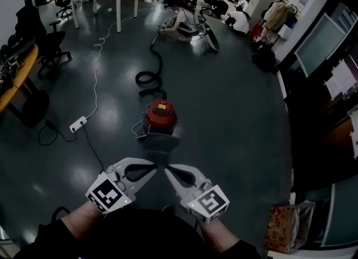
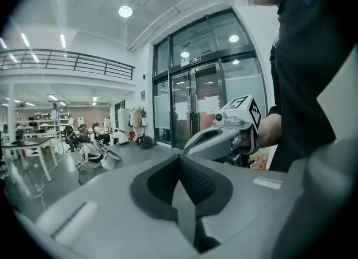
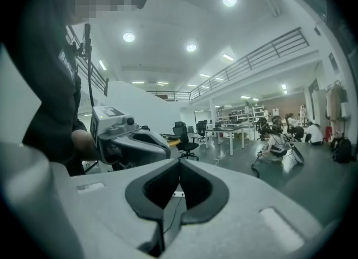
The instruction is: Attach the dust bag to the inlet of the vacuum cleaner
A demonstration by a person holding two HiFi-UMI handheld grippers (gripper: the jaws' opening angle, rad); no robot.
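Head view, looking down at a dark floor (image 1: 235, 112). The red vacuum cleaner (image 1: 160, 116) sits at frame centre, its black hose (image 1: 150, 78) curling toward the top. A grey shape (image 1: 160, 140) against its near side may be the dust bag; unclear. At lower centre, the left gripper (image 1: 155, 168) and right gripper (image 1: 167, 168) hover tip to tip, jaws together, holding nothing. Likely best next: open both, lower, grasp the bag's collar, and square it to the inlet. No writing is legible; the vacuum's top label is too small.

Right tool (image 3: 179, 161) jaws pressed together, left tool (image 3: 133, 139) just beside it
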